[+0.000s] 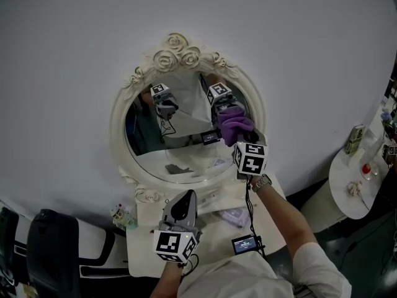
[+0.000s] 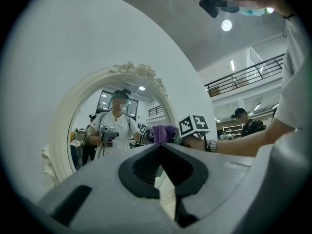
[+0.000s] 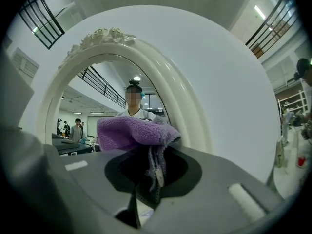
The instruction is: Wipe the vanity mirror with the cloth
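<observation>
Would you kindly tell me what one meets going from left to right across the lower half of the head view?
Black chair → small colourful item → left tool → right tool, gripping the purple cloth → round white side table.

The left gripper [image 2: 160,146] has its jaws closed together, empty. Just beyond their tips, at twelve o'clock, a purple cloth [image 2: 163,133] sits at the mirror's [image 2: 117,126] three o'clock edge.

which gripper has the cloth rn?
The right gripper: its jaws are shut on the purple cloth, held up at the vanity mirror. The left gripper has its jaws together on nothing, lower down over the table.
</observation>
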`<state>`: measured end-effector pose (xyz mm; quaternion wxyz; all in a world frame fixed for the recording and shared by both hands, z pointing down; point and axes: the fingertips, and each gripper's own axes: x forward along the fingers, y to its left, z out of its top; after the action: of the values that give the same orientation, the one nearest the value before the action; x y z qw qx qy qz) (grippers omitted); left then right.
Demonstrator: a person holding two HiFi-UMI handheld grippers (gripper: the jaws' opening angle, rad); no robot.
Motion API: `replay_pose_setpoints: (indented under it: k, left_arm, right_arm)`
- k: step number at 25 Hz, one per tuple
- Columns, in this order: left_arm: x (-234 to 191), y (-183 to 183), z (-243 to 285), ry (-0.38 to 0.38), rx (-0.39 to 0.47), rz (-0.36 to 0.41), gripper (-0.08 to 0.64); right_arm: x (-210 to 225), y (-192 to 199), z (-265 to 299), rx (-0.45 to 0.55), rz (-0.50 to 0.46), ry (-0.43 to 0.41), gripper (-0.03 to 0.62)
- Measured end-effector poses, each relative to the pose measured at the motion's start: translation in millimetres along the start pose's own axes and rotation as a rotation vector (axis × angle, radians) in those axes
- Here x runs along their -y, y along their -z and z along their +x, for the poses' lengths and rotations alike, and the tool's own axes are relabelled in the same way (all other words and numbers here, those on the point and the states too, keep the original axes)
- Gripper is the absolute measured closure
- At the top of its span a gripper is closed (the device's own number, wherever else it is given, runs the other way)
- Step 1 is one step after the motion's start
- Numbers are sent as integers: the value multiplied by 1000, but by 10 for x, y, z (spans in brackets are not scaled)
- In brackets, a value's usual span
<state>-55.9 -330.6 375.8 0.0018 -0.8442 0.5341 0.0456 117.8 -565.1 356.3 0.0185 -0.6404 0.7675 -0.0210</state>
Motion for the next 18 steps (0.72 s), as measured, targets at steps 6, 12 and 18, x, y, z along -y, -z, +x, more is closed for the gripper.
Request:
replay_pose_setpoints:
  k: [6, 12, 18]
  left_arm:
    - [-169, -5, -232, -63, -7, 2, 560]
    - [-375, -62, -570, -150, -2, 22, 560]
    - [-750, -120, -1082, -314, 8, 31, 560]
  right_arm:
    - [-380, -66, -126, 21, 48, -51, 535]
    - [-1319, 43, -166, 9, 42, -221, 535]
    - [-2324, 310, -222, -42, 40, -399, 535]
